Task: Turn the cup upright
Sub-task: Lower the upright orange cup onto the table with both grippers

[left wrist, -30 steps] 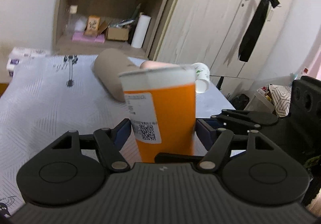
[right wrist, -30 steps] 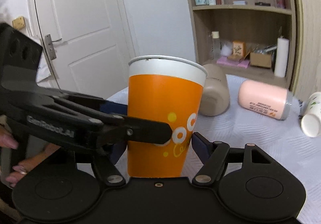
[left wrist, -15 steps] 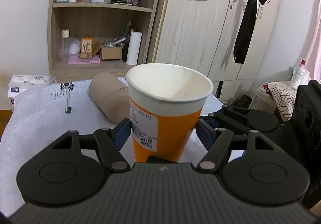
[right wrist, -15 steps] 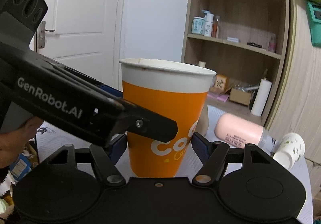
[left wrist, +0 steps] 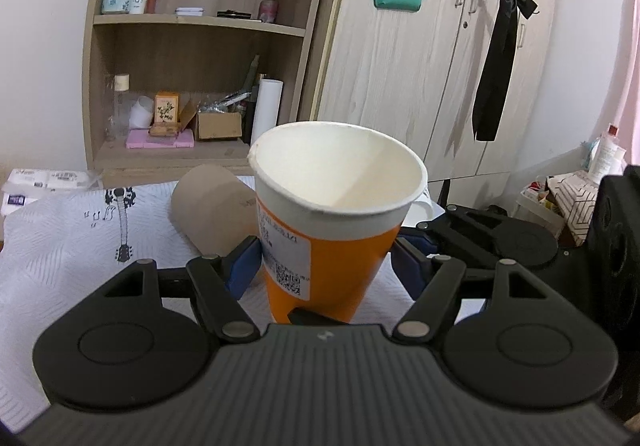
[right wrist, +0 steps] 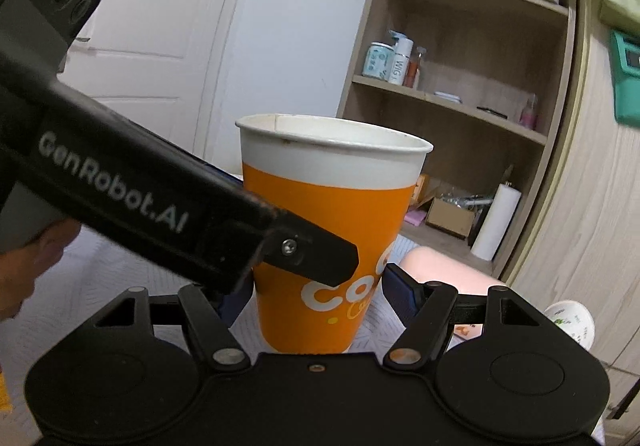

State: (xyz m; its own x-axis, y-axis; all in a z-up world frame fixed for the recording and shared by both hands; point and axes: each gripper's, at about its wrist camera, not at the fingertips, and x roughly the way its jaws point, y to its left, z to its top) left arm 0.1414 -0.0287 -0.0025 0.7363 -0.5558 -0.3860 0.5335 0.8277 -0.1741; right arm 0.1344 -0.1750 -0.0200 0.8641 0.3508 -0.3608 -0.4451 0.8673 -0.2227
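Note:
An orange paper cup with a white rim (left wrist: 328, 242) stands mouth up between both grippers; it also shows in the right wrist view (right wrist: 328, 242). My left gripper (left wrist: 326, 266) has its blue pads on either side of the cup's lower body, with small gaps showing. My right gripper (right wrist: 316, 290) also straddles the cup with its jaws apart. The left gripper's finger (right wrist: 168, 214) crosses in front of the cup in the right wrist view. The cup's base is hidden behind the gripper bodies.
A brown cup (left wrist: 212, 210) lies on its side on the white tablecloth (left wrist: 60, 246) behind. A pink cup (right wrist: 440, 270) lies on its side and a white patterned cup (right wrist: 572, 322) lies further right. Shelves and a wardrobe stand beyond.
Both cameras have tilted upward and risen relative to the cup; I now see into its open mouth from the left. The cup stays upright between the grippers.

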